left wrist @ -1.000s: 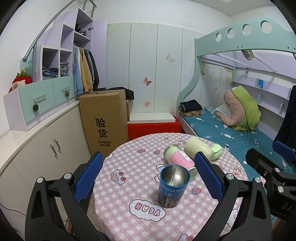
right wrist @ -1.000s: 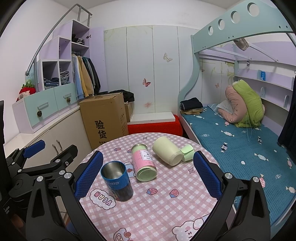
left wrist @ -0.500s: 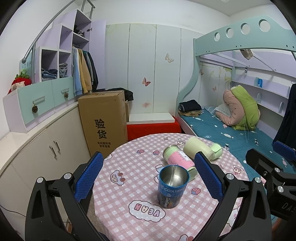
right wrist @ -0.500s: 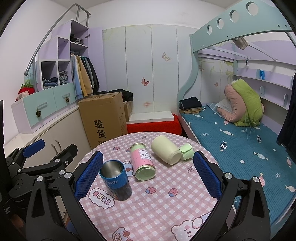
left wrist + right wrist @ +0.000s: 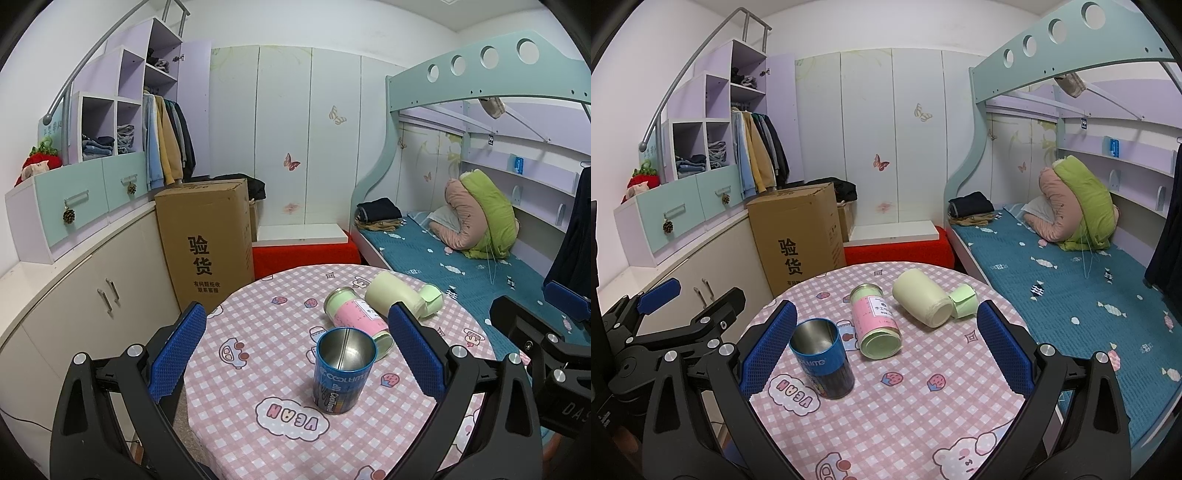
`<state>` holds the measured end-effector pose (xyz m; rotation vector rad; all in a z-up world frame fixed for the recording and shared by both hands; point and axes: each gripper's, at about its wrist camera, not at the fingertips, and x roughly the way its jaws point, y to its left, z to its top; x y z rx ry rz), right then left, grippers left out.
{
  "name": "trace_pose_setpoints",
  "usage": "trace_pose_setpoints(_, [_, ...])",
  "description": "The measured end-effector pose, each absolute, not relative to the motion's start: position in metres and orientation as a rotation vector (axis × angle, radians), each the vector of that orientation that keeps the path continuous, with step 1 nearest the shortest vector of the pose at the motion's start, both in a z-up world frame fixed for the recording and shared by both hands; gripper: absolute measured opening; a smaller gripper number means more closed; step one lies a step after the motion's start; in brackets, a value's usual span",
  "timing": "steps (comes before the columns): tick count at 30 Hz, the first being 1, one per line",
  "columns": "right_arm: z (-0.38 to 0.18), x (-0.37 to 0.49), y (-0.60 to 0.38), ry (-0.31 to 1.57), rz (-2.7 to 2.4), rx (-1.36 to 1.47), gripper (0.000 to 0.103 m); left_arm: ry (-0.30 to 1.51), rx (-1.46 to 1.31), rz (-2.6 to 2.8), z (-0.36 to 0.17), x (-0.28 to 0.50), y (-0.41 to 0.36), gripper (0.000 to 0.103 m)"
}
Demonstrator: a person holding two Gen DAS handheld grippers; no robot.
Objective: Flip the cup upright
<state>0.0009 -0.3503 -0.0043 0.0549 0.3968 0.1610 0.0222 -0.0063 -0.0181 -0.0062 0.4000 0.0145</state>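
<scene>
Cup (image 5: 342, 369) stands upright, empty, beside two toppled canisters (image 5: 356, 319).

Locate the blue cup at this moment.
The blue cup stands upright on the round table, near its front-left edge in the right wrist view, just in front of the lying pink canister.

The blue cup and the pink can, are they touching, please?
Apart: the right wrist view shows tablecloth between the blue cup and the pink can.
</scene>
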Motion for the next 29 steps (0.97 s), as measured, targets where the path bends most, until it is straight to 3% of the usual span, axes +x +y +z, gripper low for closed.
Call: trace_pose_setpoints(29, [-0.0062, -0.0010, -0.3501, 0.398, 0.159, 0.056, 0.098, 0.405, -0.012, 0.013, -0.0208, 0.0223, -0.0073, 0.095])
